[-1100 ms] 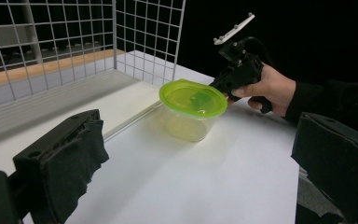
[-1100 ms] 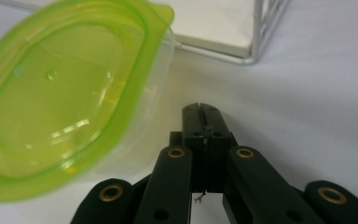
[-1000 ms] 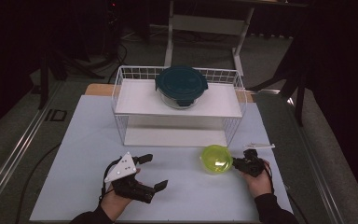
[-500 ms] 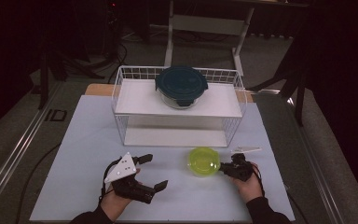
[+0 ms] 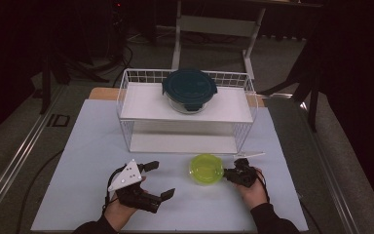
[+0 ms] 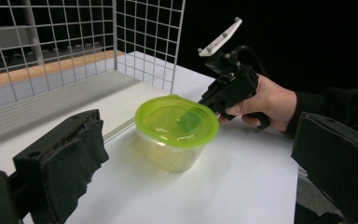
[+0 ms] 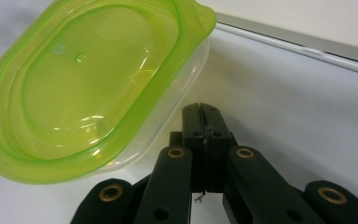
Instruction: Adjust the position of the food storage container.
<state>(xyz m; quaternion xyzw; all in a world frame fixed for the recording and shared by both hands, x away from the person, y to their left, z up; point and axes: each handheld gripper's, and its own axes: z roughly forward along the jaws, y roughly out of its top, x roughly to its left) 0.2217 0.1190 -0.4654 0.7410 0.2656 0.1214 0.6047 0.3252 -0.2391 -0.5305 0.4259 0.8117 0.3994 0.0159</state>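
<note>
While we look down from the high view, we take the white wire rack [image 5: 126, 109] as our landmark: a two-shelf basket of thin wire with white boards, standing at the far middle of the pale table mat [image 5: 78, 146]. On the rack's upper shelf sits a round glass dish with a dark teal lid [image 5: 190, 90].

Just in front of the rack's lower shelf, toward its right end, we see the small clear plastic tub with a lime-green lid [image 5: 206, 168] standing upright on the mat, apart from the rack.

Our right gripper [image 5: 230, 172] lies level on the mat in front of the rack's right corner, its tips at the tub's right side. In the right gripper view its two black jaws are pressed flat together with nothing between them, the closed tip just beside the tub's clear wall under the lid's rim; whether it touches, we cannot tell.

Our left gripper [image 5: 161, 180] rests in front of the rack's left half, well apart from the tub. Its jaws stand wide apart and hold nothing; in the left gripper view the tub [image 6: 177, 128] shows between them, farther off.
</note>
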